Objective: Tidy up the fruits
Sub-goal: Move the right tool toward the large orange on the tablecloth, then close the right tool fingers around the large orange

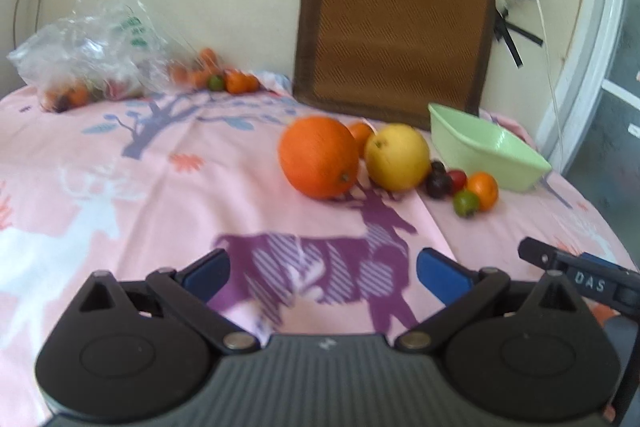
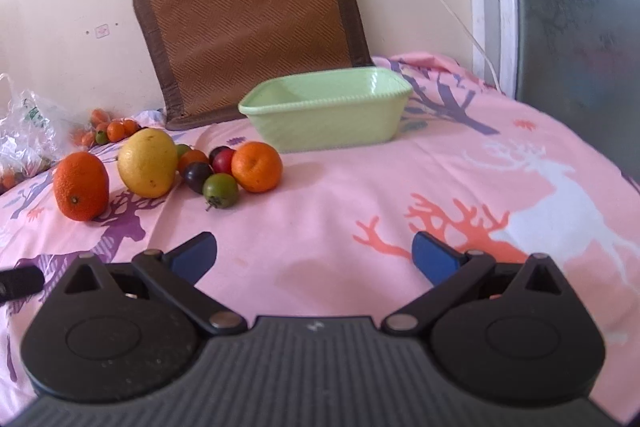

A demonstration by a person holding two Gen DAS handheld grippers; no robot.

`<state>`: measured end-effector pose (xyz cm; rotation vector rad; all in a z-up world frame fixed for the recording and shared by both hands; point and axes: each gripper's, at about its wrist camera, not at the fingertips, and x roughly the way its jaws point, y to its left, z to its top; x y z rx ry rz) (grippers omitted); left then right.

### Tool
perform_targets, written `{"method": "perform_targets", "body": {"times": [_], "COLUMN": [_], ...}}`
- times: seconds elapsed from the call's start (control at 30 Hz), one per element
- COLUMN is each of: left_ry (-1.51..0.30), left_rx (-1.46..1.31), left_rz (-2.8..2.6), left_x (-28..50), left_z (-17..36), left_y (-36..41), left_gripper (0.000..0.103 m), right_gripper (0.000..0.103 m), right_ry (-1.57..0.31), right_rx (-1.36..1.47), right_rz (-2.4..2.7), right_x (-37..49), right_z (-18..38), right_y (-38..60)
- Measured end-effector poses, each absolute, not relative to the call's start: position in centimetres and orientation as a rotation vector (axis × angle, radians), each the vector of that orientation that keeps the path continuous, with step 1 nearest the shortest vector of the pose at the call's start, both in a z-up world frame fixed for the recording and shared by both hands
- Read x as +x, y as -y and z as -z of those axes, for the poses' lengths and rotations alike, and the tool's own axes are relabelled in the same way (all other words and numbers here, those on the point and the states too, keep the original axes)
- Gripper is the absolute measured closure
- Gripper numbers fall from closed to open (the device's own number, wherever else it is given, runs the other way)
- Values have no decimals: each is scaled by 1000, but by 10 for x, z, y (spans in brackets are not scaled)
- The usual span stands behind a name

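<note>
While both grippers hover low over a pink deer-print cloth (image 2: 320, 195), the fruit lies untouched ahead of them. In the left wrist view the left gripper (image 1: 322, 273) is released, its blue pads spread wide with nothing between them, above a purple deer (image 1: 320, 267) printed on the cloth. The fruit sits well beyond it, right of centre: an orange (image 1: 318, 157) touching a yellow citrus (image 1: 397, 157), then a dark plum (image 1: 438, 185), a green fruit (image 1: 466, 203) and a tangerine (image 1: 483, 190) clustered toward the right. A pale green tub (image 1: 486, 153) stands just behind that cluster at right, tilted in this view.

In the right wrist view the right gripper (image 2: 314, 257) is likewise released and holds nothing, level with the cloth and pointed at the tub (image 2: 326, 111), which stands at upper centre. The orange (image 2: 81, 185), citrus (image 2: 147, 163), plum (image 2: 197, 175), green fruit (image 2: 220, 190) and tangerine (image 2: 257, 166) lie at left of centre, well ahead of the left pad.

A brown mat (image 2: 250, 23) leans on the wall behind the tub. A clear bag (image 1: 92, 47) with small fruit beside it lies at upper left of the left view.
</note>
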<state>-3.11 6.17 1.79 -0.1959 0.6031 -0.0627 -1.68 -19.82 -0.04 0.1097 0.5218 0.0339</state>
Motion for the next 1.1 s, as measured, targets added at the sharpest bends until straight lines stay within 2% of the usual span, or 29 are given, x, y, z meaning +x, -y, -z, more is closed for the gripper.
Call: {"method": "perform_targets", "body": {"times": [0.1,0.2,0.27,0.37,0.73,0.83,1.1], "left_ry": [-570,-568,-569,-565,-543,-537,-550], "left_rx": [-167,-194,-230,-259,-413,-447,-448], "left_rz": [-1,-49,-62,-74,-3,8,135], "left_x": [-27,-25,-27,-31,-40,-39,-28], "left_z": [-21,-20,-19,-20,-19,-19,-23], "left_y": [-82,-111,-127,-144,-189,-197,-178], "left_gripper": [0,0,0,0,0,0,0], "right_gripper": [4,21,37,47,47,38,42], "right_ry": [-473,-415,-393,-408,-570,-579,-582], "right_rx": [57,-40,-72,-64,-75,-205,-206], "right_rz": [-90,-208,-315,-428,-604,-577,-717], "right_x": [-14,-9,-1,21,76,75,40], "right_z": [-8,-24,-35,-49,-37,-23,-36], "right_y": [186,166,150,128,53,35,75]}}
